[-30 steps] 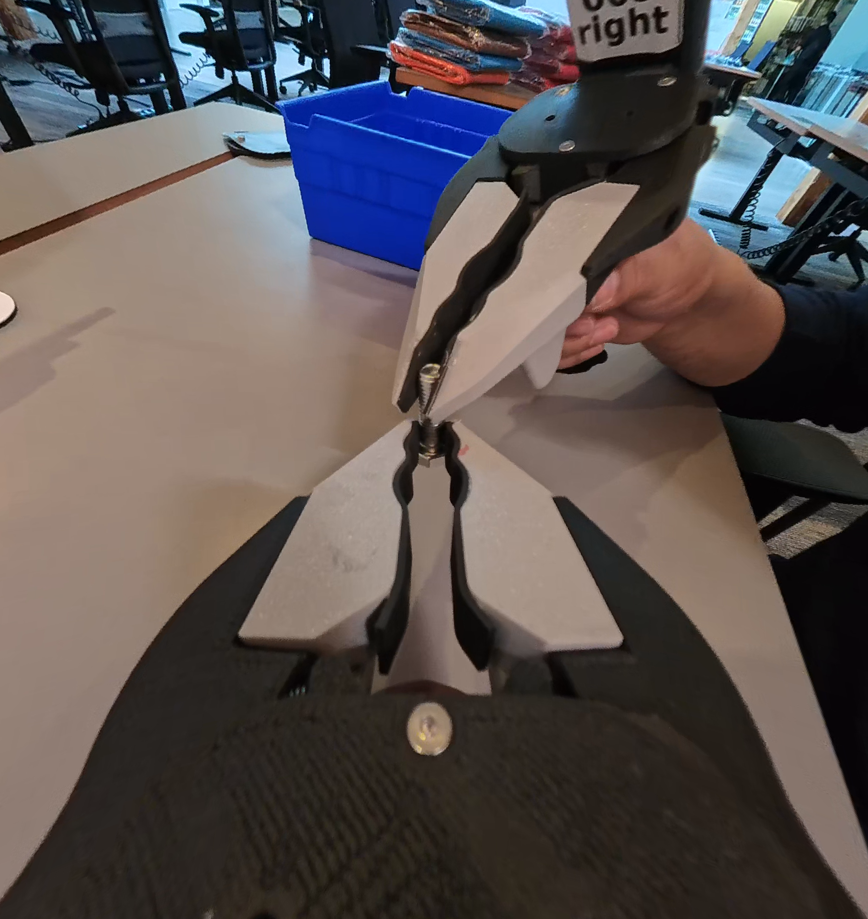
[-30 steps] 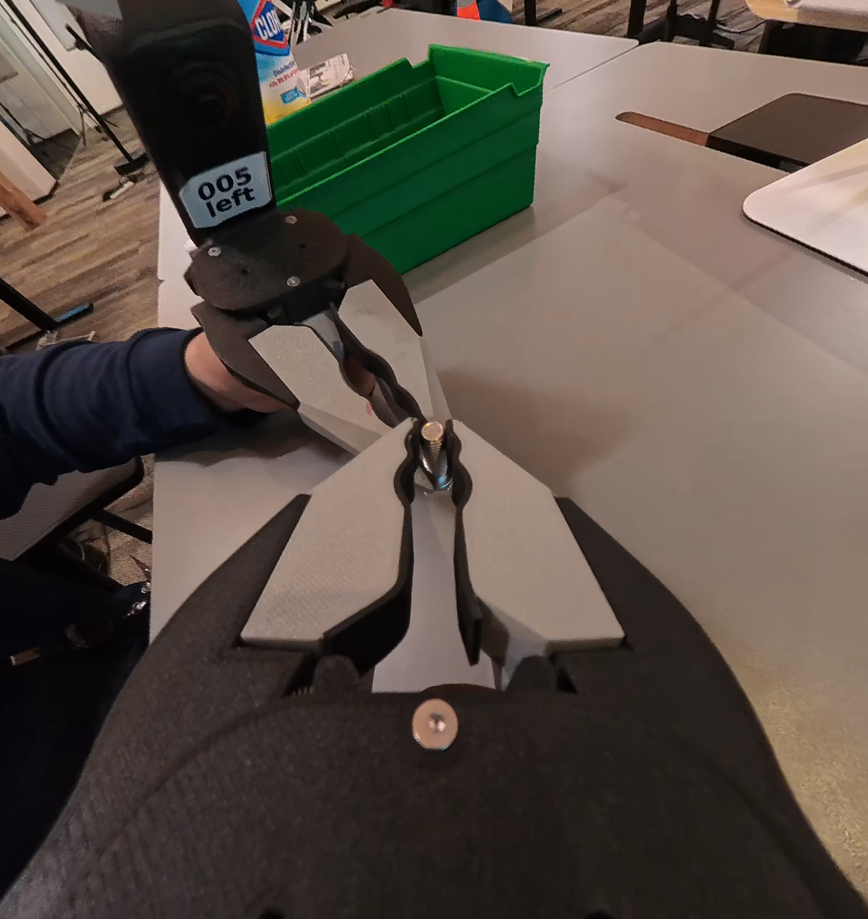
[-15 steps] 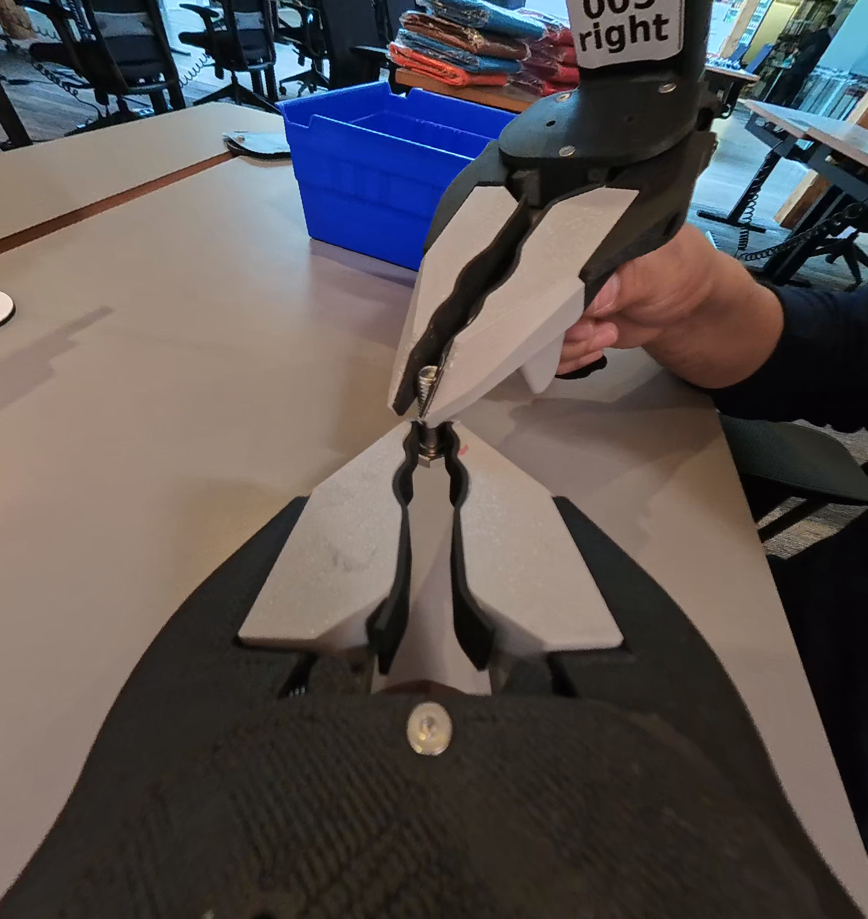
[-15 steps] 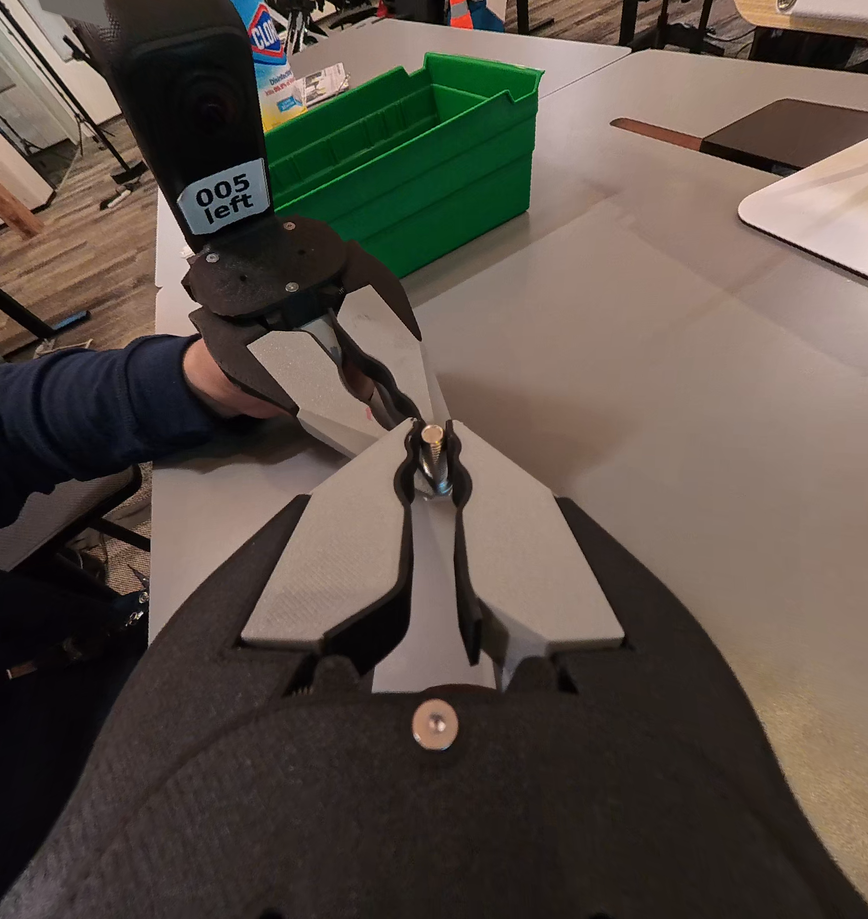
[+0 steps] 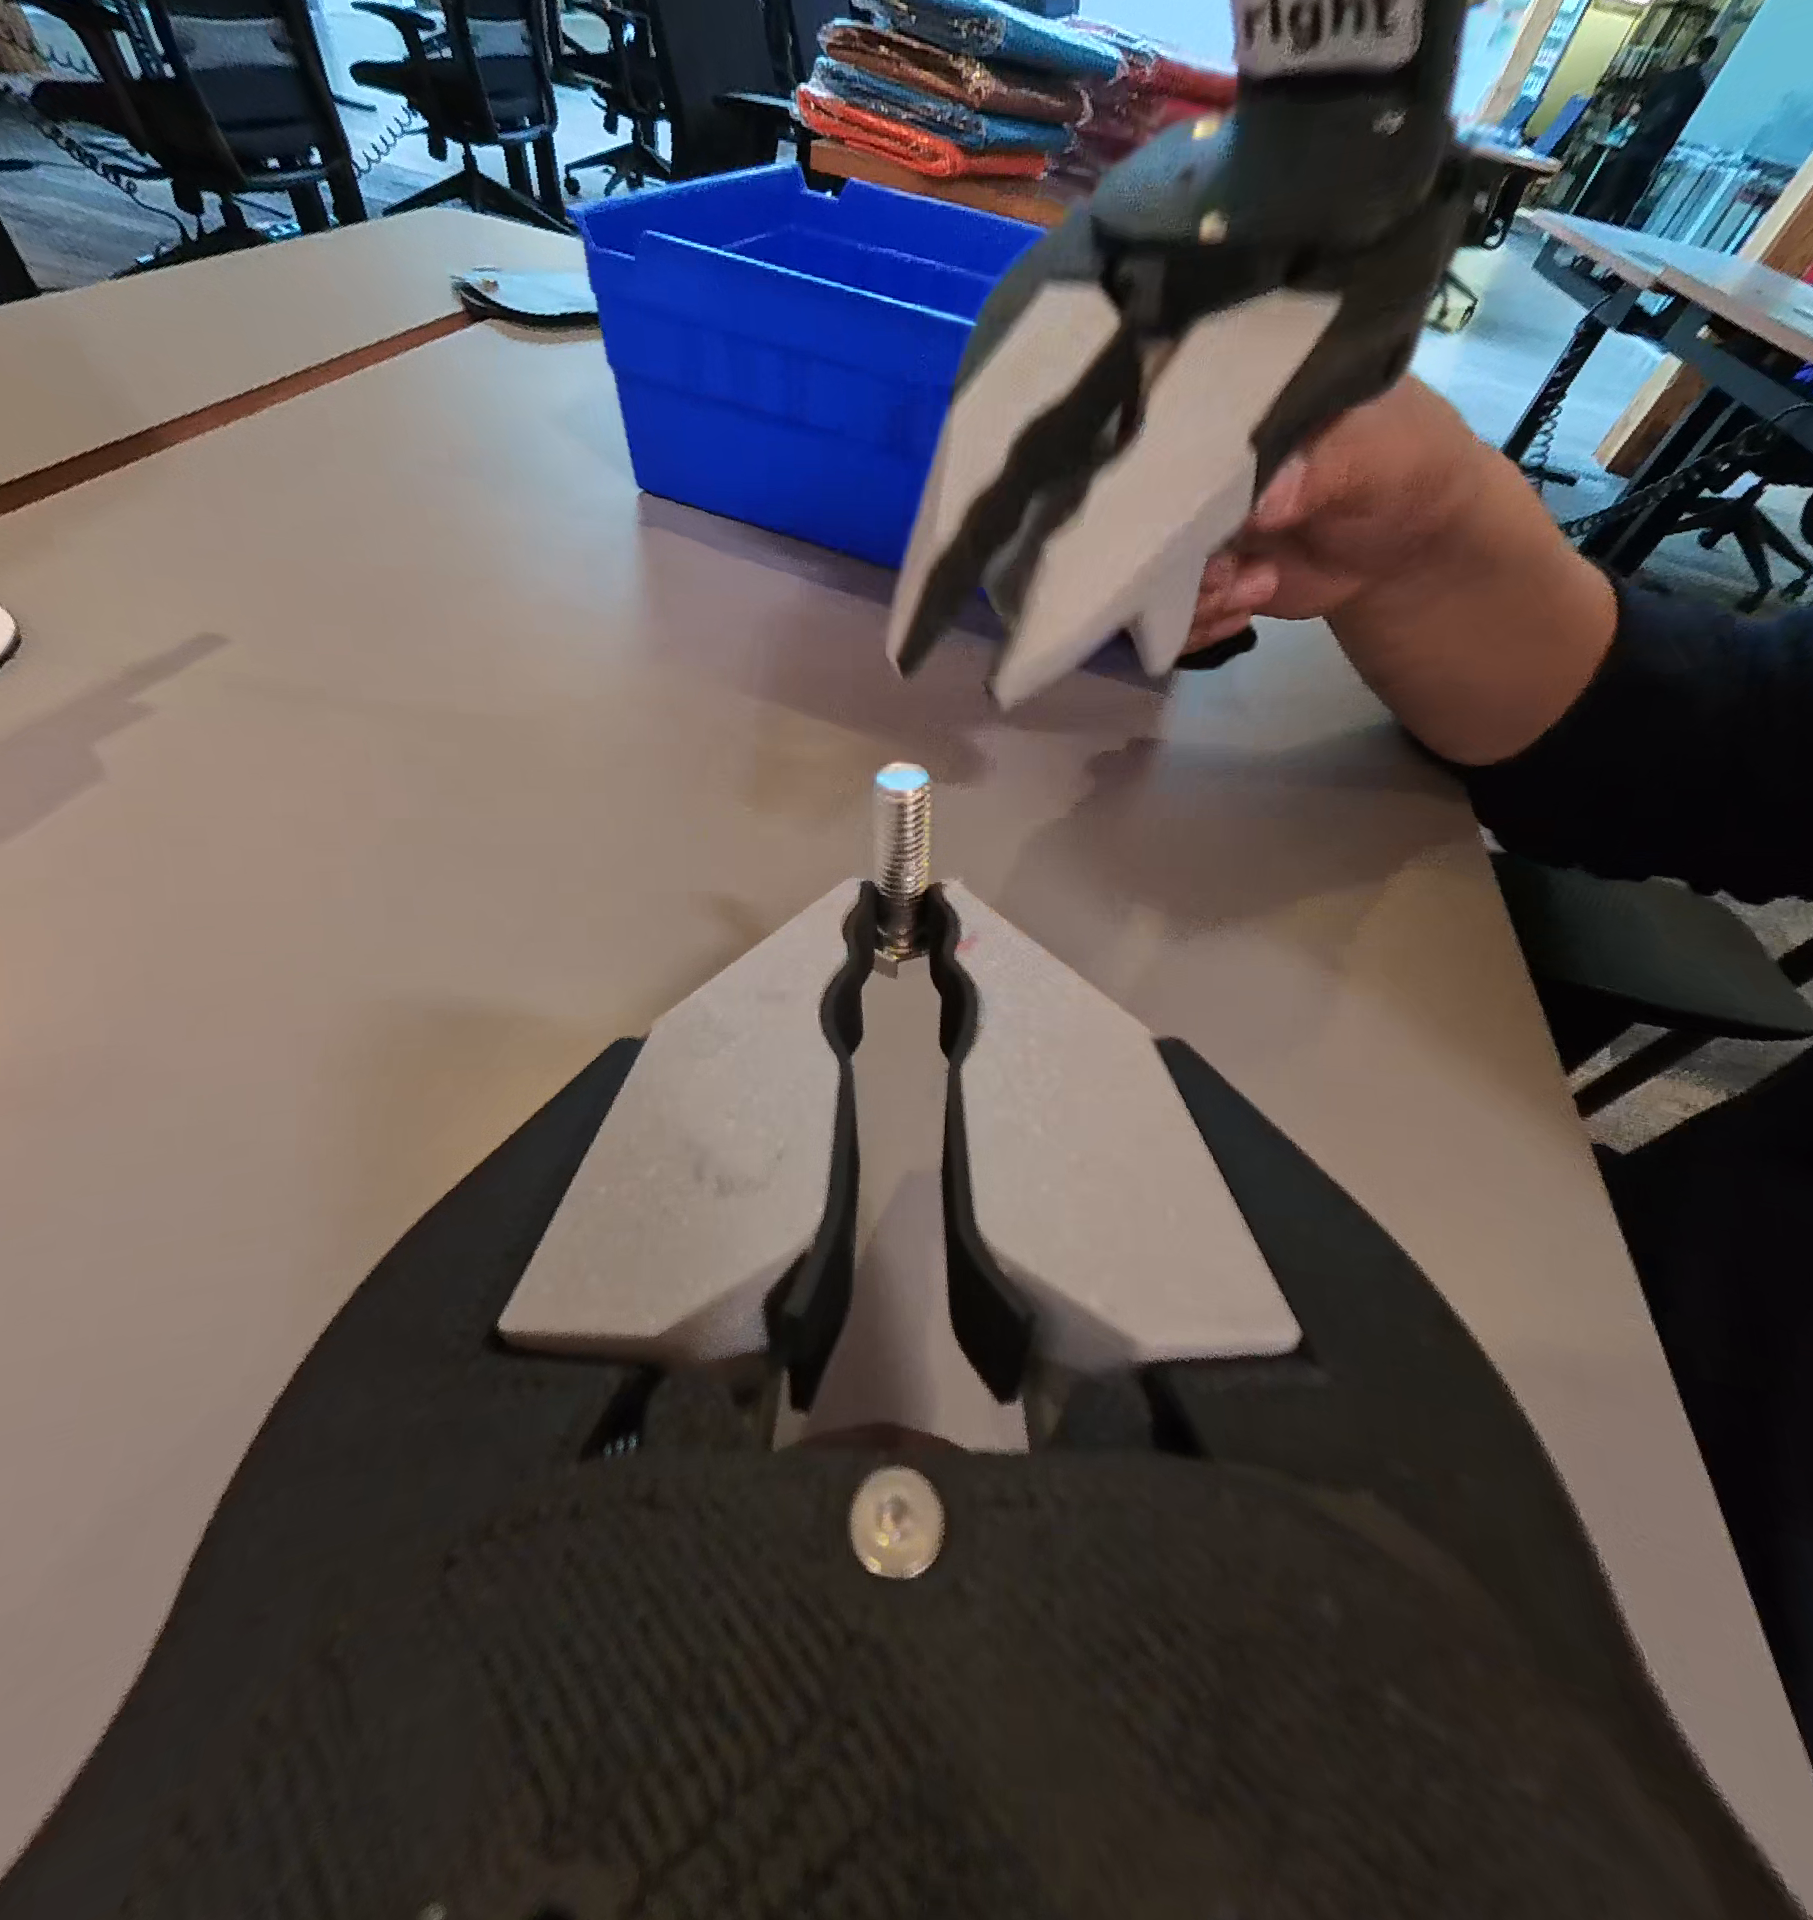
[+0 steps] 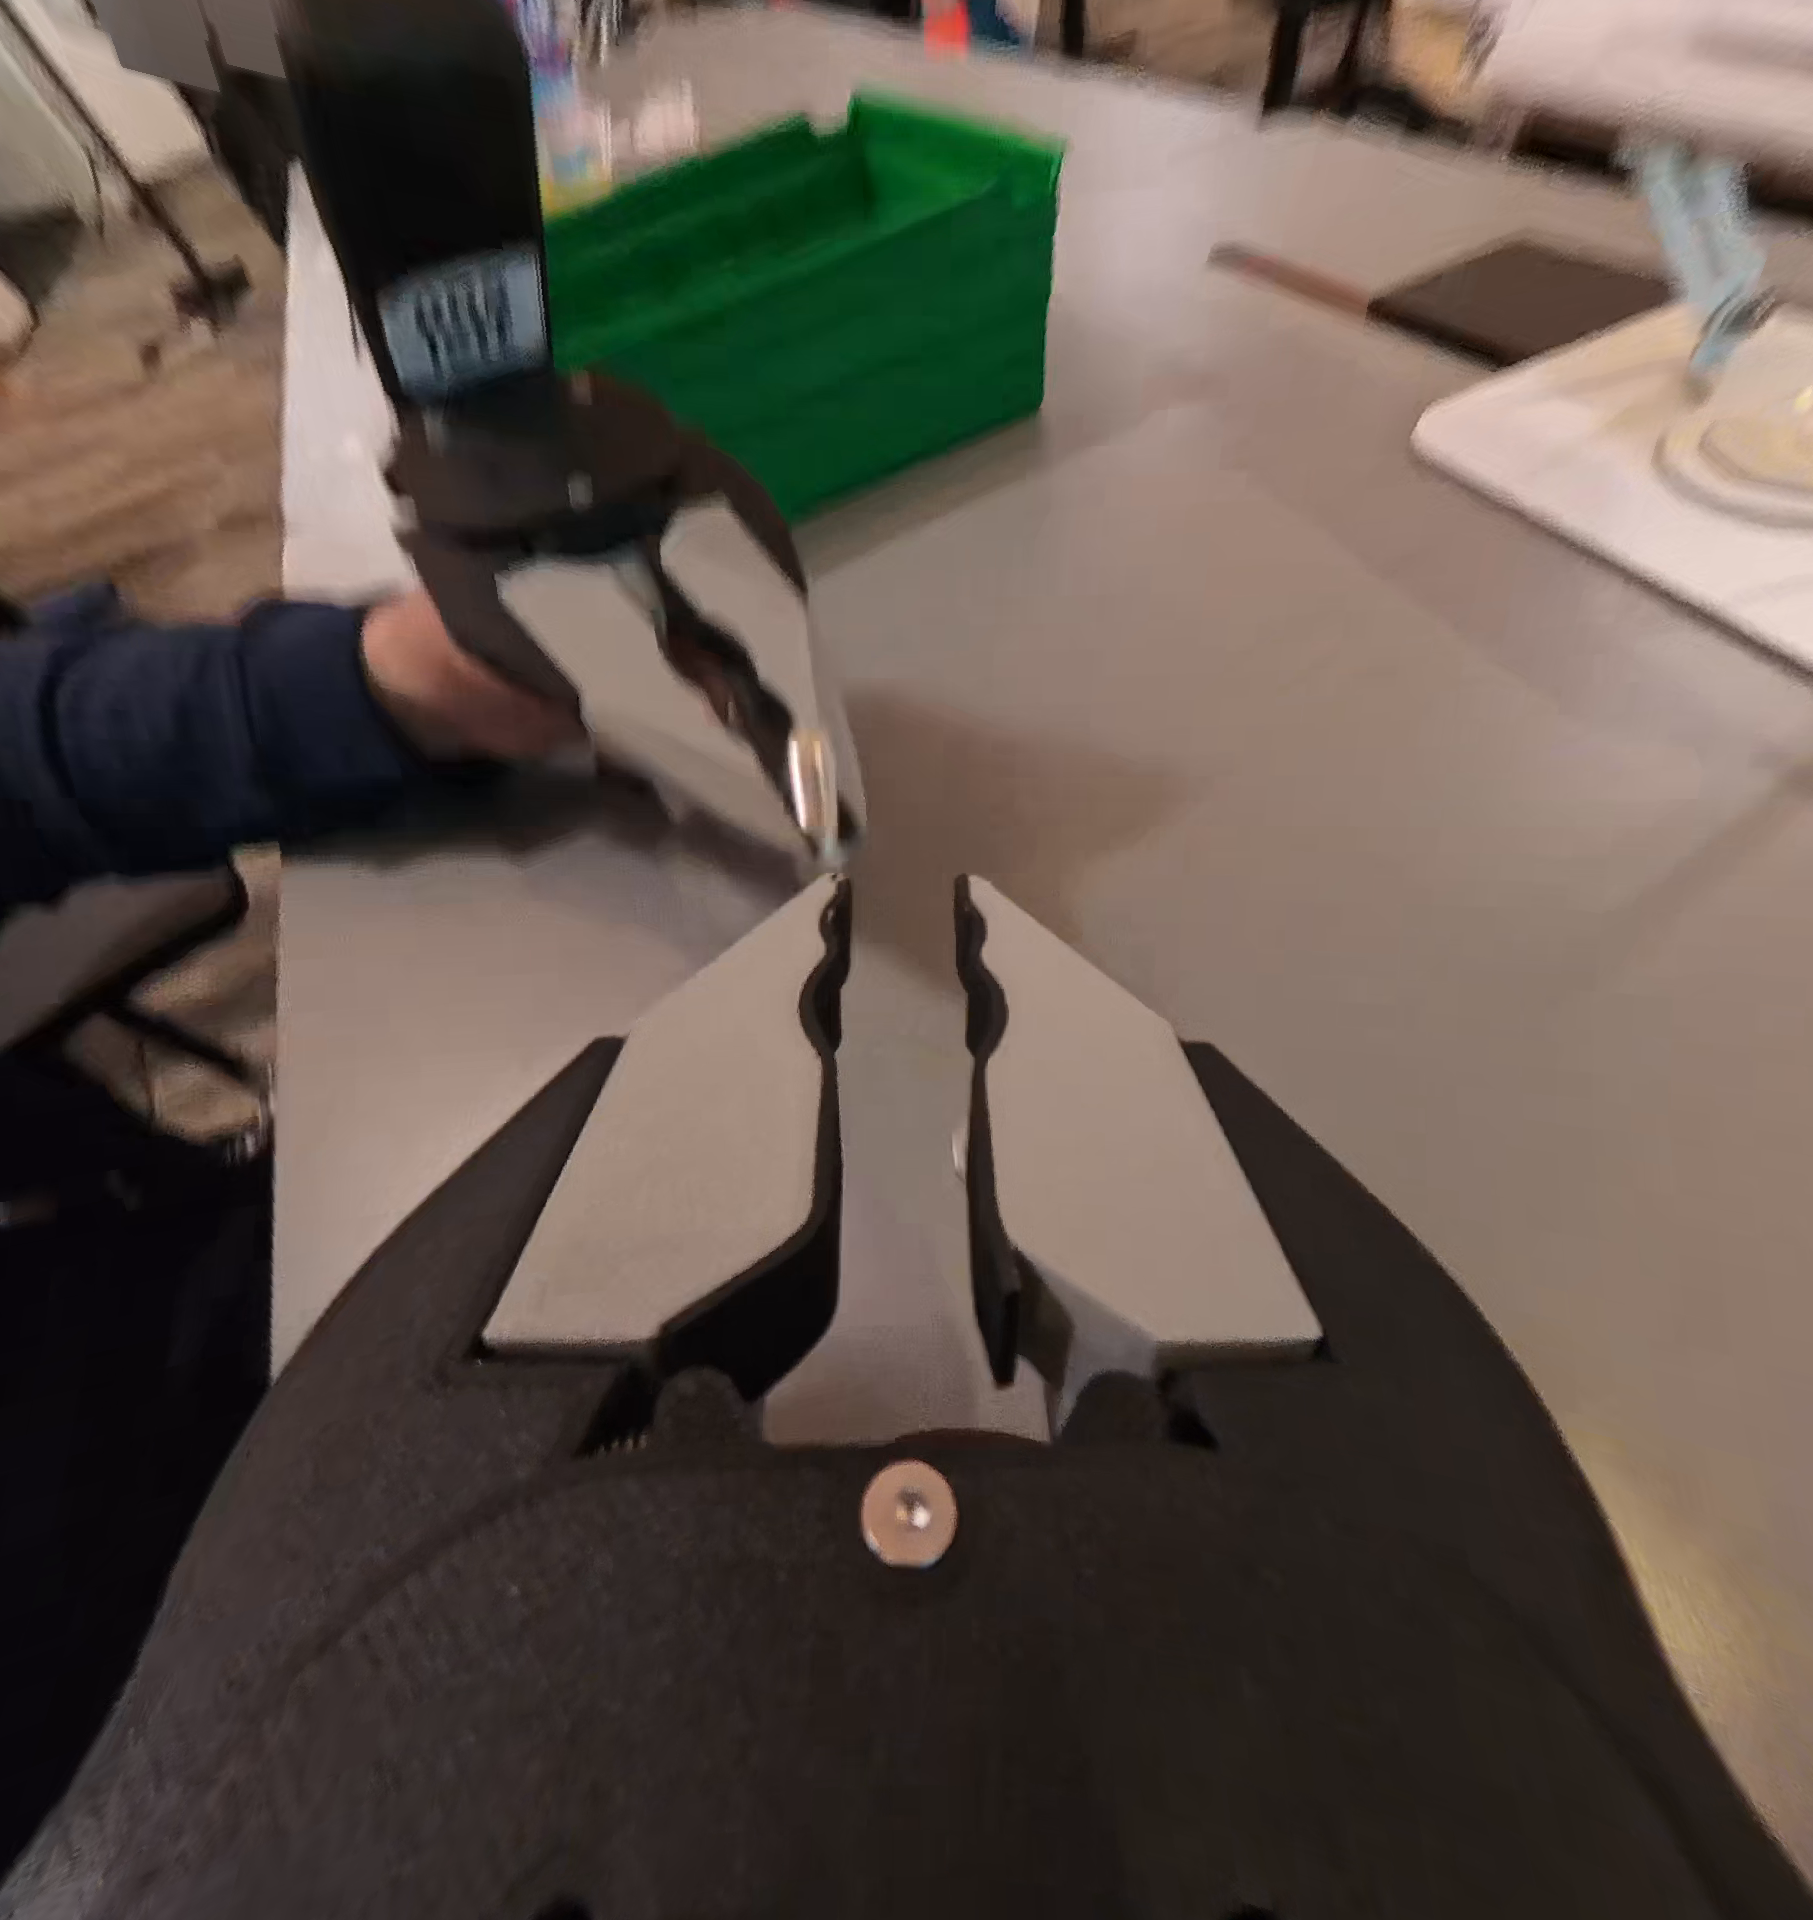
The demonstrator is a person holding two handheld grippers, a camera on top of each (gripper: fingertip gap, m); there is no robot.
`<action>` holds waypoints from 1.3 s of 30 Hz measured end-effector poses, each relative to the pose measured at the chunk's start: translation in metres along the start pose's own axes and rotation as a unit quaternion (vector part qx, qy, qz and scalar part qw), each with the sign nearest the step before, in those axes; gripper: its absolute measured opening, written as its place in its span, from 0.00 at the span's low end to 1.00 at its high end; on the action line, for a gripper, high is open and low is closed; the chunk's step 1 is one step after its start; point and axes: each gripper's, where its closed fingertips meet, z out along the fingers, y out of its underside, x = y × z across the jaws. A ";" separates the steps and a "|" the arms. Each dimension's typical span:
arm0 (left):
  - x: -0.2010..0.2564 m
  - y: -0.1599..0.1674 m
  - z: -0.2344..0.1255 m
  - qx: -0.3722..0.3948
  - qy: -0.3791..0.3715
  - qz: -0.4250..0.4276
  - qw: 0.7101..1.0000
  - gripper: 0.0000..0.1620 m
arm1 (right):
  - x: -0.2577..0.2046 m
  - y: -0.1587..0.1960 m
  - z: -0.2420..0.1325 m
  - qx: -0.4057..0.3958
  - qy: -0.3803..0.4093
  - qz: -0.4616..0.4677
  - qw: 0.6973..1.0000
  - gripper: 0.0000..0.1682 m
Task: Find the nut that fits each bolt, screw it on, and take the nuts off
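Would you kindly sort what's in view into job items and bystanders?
Job: threaded silver steel bolt; small silver nut on it; left hand-held gripper; right hand-held gripper.
Bystanders: blue plastic bin; green plastic bin; white tray.

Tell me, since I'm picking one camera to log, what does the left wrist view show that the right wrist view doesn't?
Only the left wrist view: the blue plastic bin and the silver nut on the threaded silver bolt. Only the right wrist view: the green plastic bin and a white tray. Both: the bolt, the left gripper shut on it, the right gripper open, and the grey table.
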 end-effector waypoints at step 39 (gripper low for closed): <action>0.039 -0.019 -0.001 0.052 0.047 0.099 0.993 0.04 | -0.056 -0.037 -0.003 -0.094 -0.089 -0.107 0.986 0.09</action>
